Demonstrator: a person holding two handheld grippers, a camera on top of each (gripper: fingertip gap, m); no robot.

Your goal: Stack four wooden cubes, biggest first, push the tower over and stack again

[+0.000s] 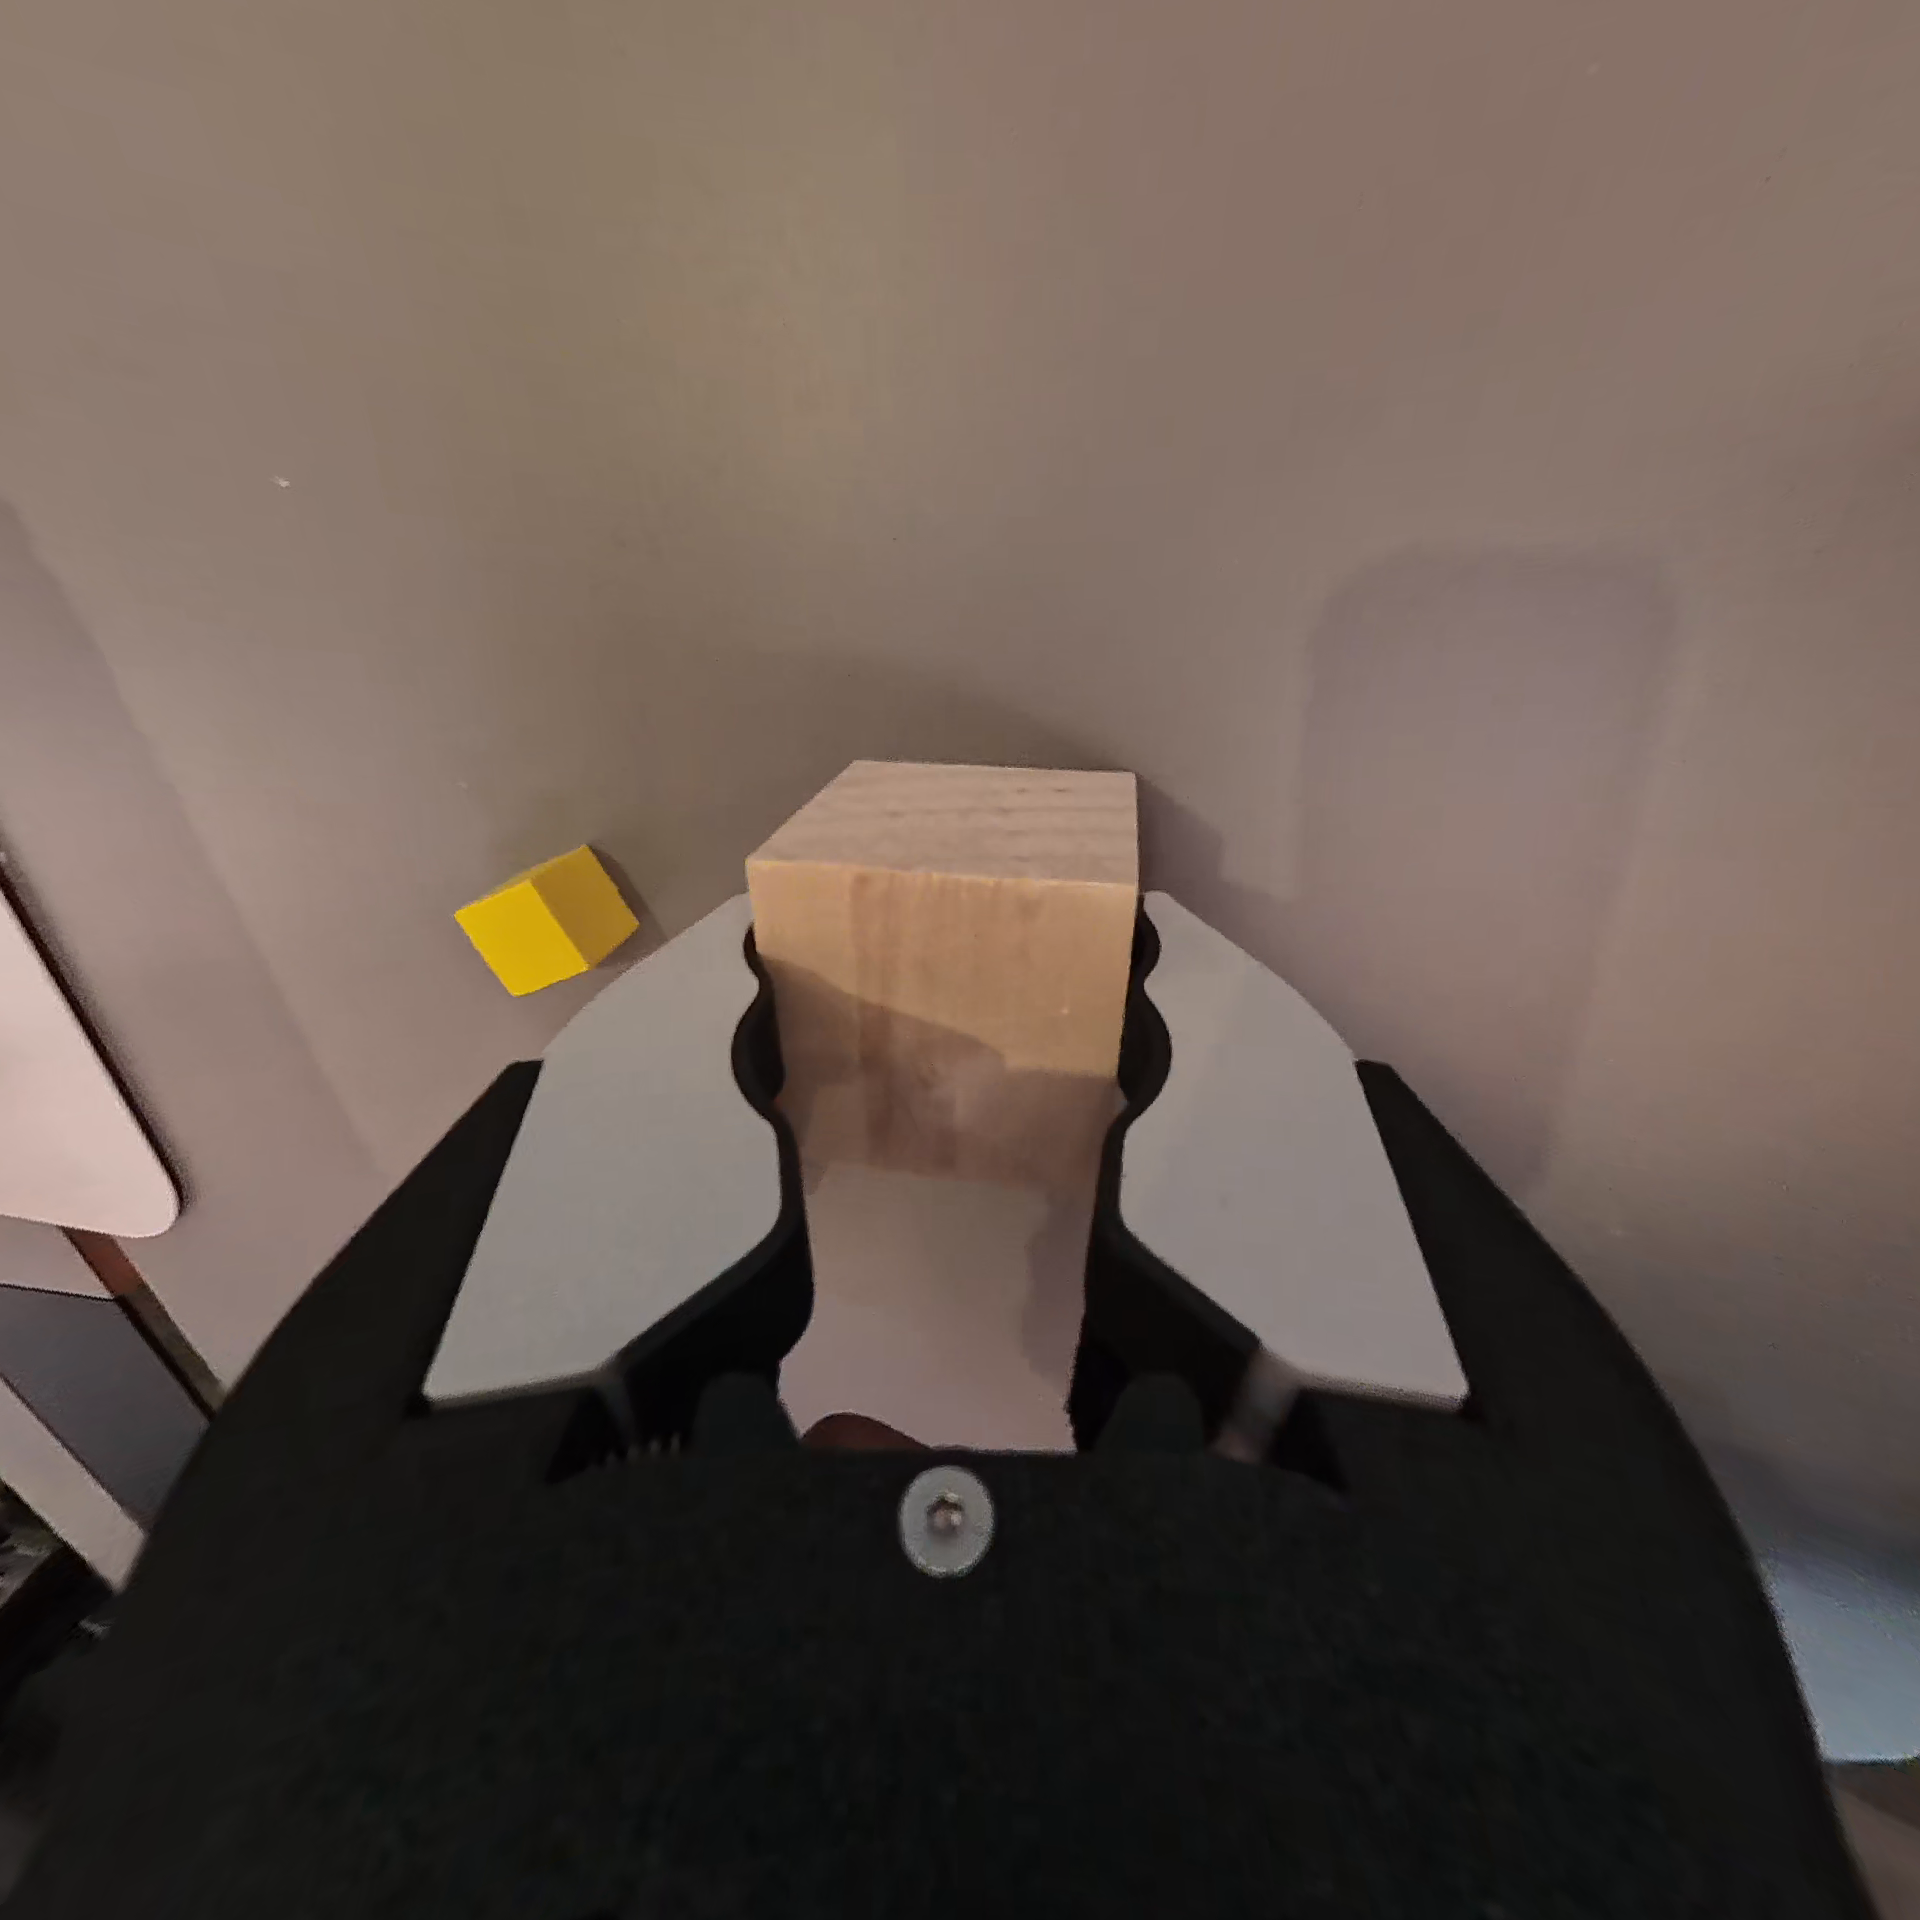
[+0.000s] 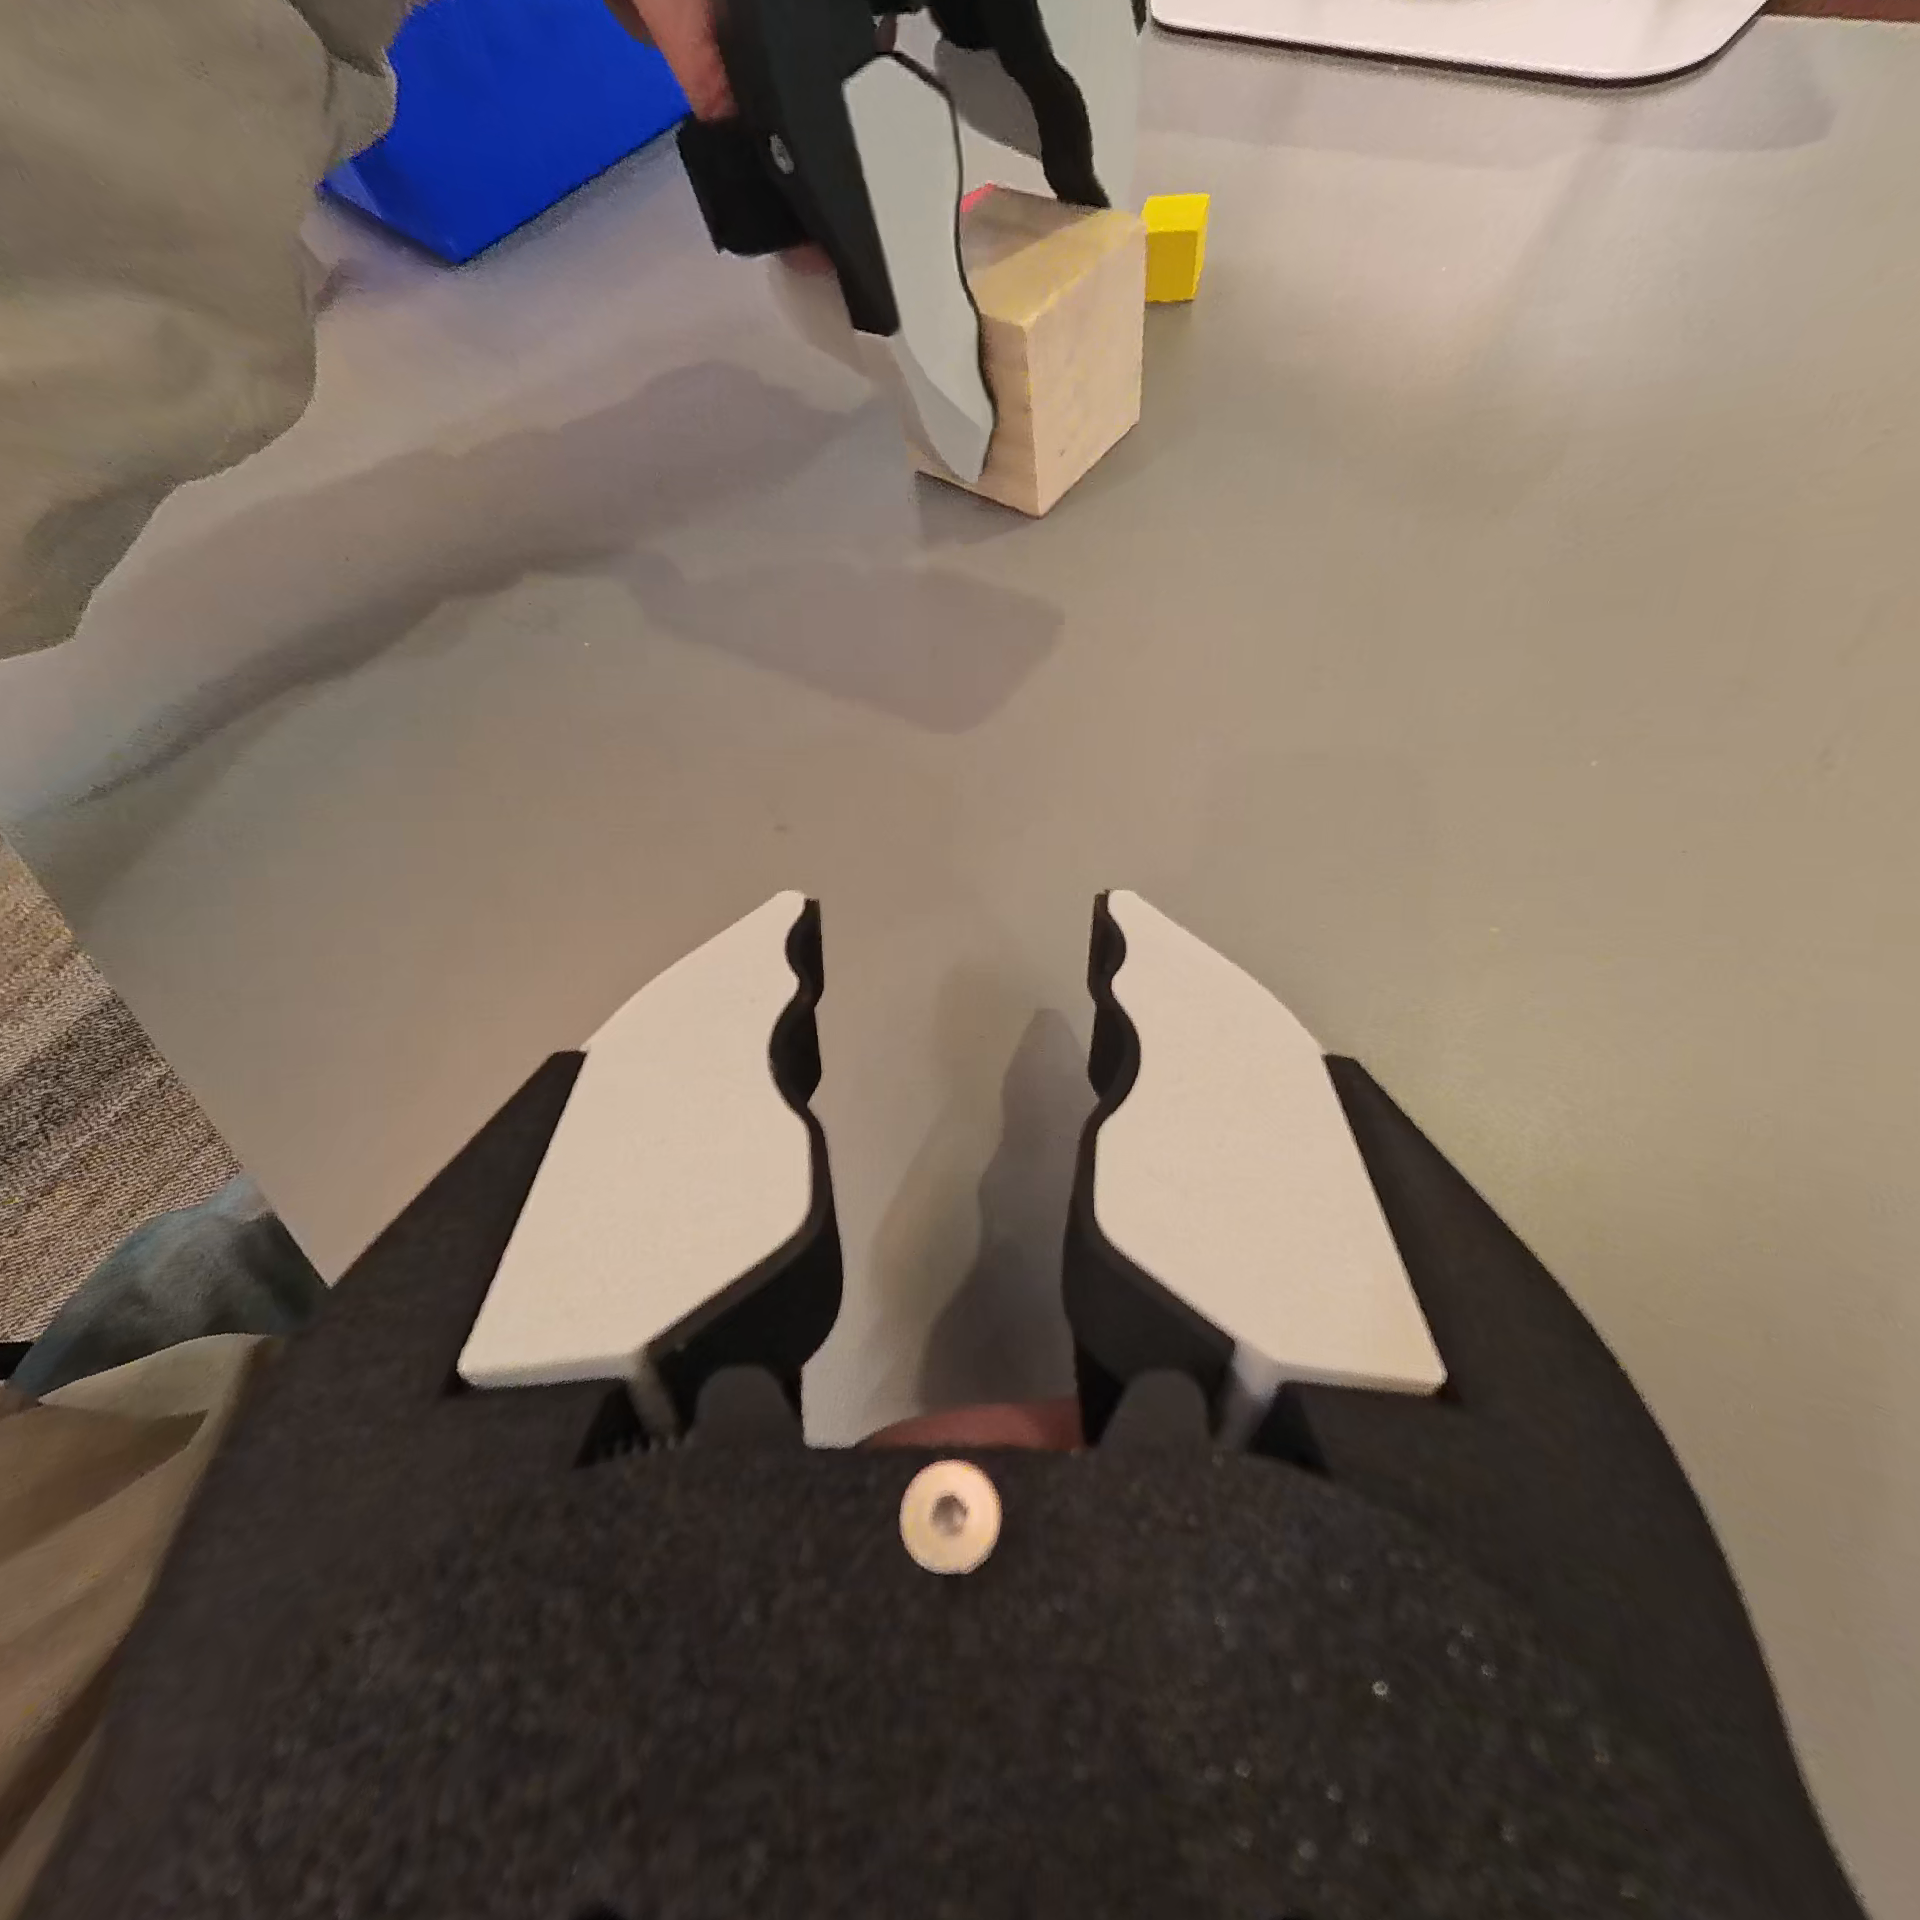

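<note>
My left gripper (image 1: 945,912) is shut on the big plain wooden cube (image 1: 940,977), one finger on each side face. In the right wrist view the cube (image 2: 1070,353) sits low on the grey table with the left gripper's near finger (image 2: 925,260) against its side. A small yellow cube (image 1: 545,920) lies on the table just left of it, and also shows in the right wrist view (image 2: 1174,249). A big blue cube (image 2: 499,125) lies at the far left. A bit of red (image 2: 979,195) peeks out behind the wooden cube. My right gripper (image 2: 956,914) is open and empty above the table.
A white board with rounded corners (image 2: 1455,36) lies at the far right of the table, and also shows in the left wrist view (image 1: 73,1091). A person's grey-green sleeve (image 2: 135,312) reaches in from the left. Carpet (image 2: 62,1091) shows past the table's left edge.
</note>
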